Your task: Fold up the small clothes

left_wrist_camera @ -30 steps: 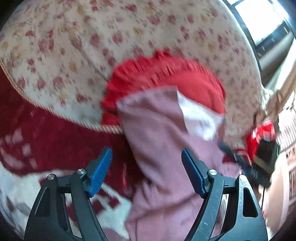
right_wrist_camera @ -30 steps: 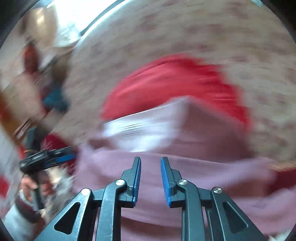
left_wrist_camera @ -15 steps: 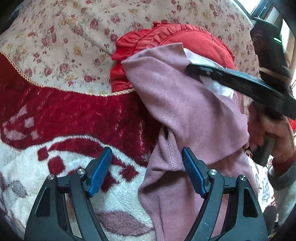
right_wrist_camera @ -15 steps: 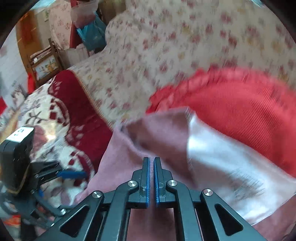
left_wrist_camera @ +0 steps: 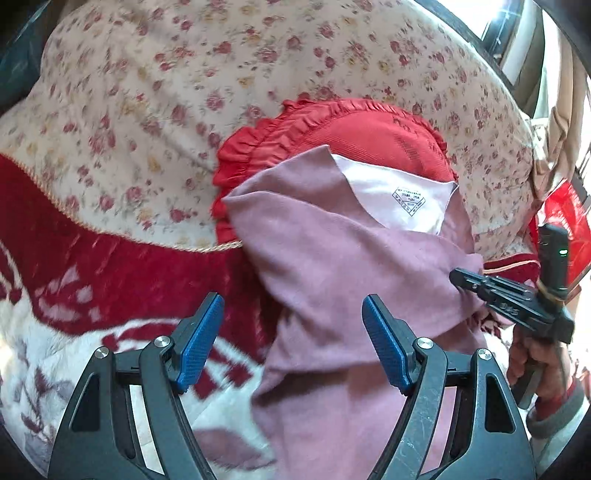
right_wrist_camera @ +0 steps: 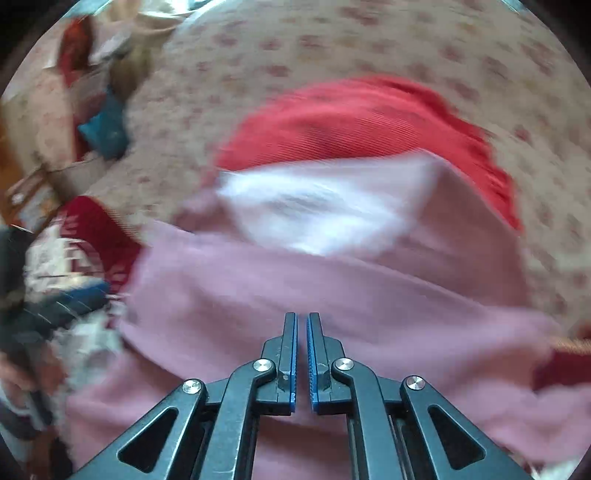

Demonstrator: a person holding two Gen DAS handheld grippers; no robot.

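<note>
A small mauve-pink garment [left_wrist_camera: 332, 266] lies on the bed, its upper part folded over, with its white inner lining and printed label [left_wrist_camera: 402, 199] showing. Its top rests on a red ruffled cushion [left_wrist_camera: 369, 133]. My left gripper [left_wrist_camera: 291, 339] is open and empty, its jaws wide apart above the garment's left edge. My right gripper [right_wrist_camera: 301, 354] has its jaws nearly closed, a thin gap between them, and holds nothing; it hovers over the pink garment [right_wrist_camera: 295, 288]. In the left wrist view the right gripper [left_wrist_camera: 458, 277] sits at the garment's right edge.
A floral cream bedspread [left_wrist_camera: 184, 92] covers the far side. A red-and-white fleece blanket [left_wrist_camera: 92, 295] lies at the near left. A window [left_wrist_camera: 517, 33] is at the upper right. The right wrist view is motion-blurred.
My right gripper has let go of the garment's folded top and moved back to its right edge. The fold now lies flat with the white label exposed. The left gripper stays open.
</note>
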